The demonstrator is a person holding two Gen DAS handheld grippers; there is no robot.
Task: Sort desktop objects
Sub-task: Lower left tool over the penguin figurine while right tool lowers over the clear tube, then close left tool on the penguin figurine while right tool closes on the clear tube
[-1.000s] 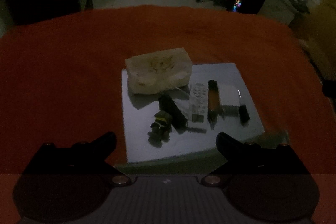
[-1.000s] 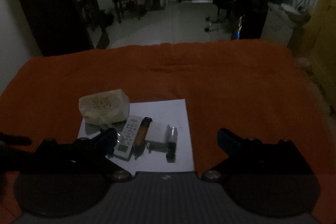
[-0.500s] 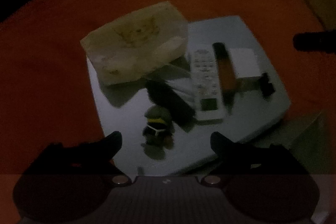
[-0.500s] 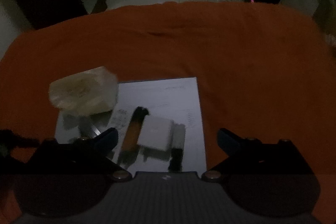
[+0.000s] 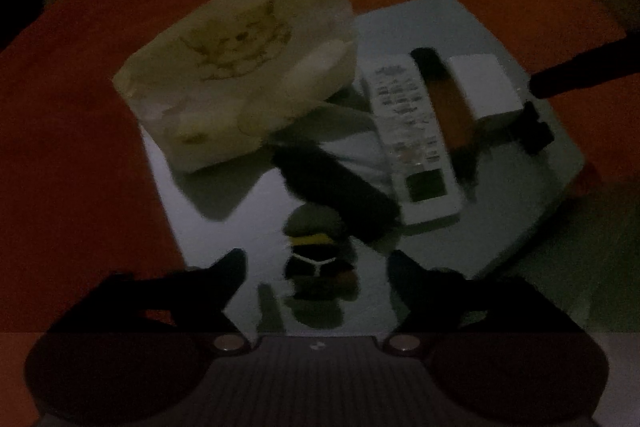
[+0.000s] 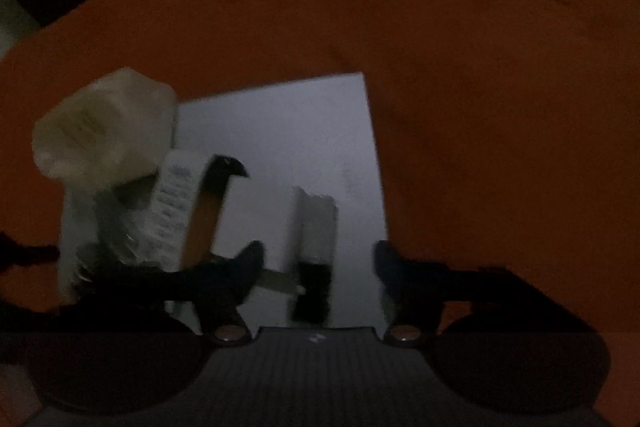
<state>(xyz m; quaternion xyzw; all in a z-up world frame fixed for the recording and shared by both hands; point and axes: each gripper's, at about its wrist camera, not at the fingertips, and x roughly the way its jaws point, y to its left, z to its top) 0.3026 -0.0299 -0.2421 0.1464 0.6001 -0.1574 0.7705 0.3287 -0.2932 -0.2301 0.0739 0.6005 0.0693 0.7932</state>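
On a white sheet [image 5: 224, 227] over the orange cloth lie a small dark figurine with a yellow band [image 5: 318, 263], a black bar [image 5: 336, 191], a white remote [image 5: 412, 143], an orange-and-black tube [image 5: 446, 99], a white box [image 5: 484, 87] and a black-capped stick [image 5: 534, 127]. My left gripper [image 5: 316, 259] is open, its jaws on either side of the figurine. My right gripper [image 6: 318, 255] is open just above the white-and-black stick [image 6: 316, 247], with the tube [image 6: 208, 211] and remote [image 6: 172, 211] to its left.
A cream tissue pack with a cartoon print [image 5: 240, 67] sits on the sheet's far left corner; it also shows in the right wrist view [image 6: 104, 135]. The orange cloth [image 6: 480, 87] spreads to the right and far side. The room is dim.
Both grippers have dropped and moved forward toward the sheet. The left now straddles the figurine; the right is close over the stick and box. Both stay open.
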